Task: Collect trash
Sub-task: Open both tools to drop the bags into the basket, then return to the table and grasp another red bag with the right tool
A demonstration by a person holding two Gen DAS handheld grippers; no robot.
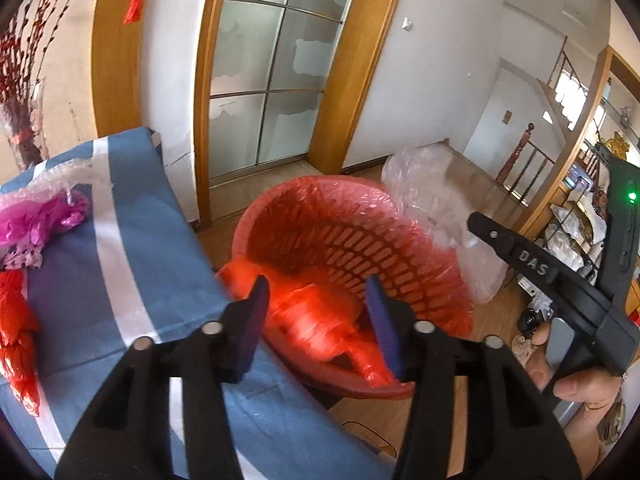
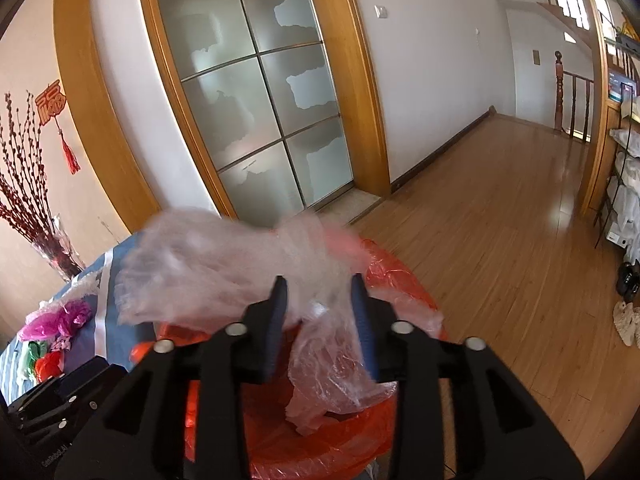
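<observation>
Your right gripper (image 2: pixel 318 312) was pinching the clear bag (image 2: pixel 240 264), which hung right over the red bin (image 2: pixel 404 280), so a drop looked close. Your left gripper (image 1: pixel 316 316) was spread with nothing in it, bin (image 1: pixel 344 236) dead ahead at 12. More trash (image 1: pixel 44 216) sat on the bench (image 1: pixel 160 240) around 10 o'clock, nearer your left.

bright daylight | floor (image 2: pixel 500 216) glare | motion blur on plastic (image 2: pixel 224 264) | fisheye edges dark, warped

Frosted glass door (image 2: pixel 256 92), wooden floor (image 2: pixel 500 208)
</observation>
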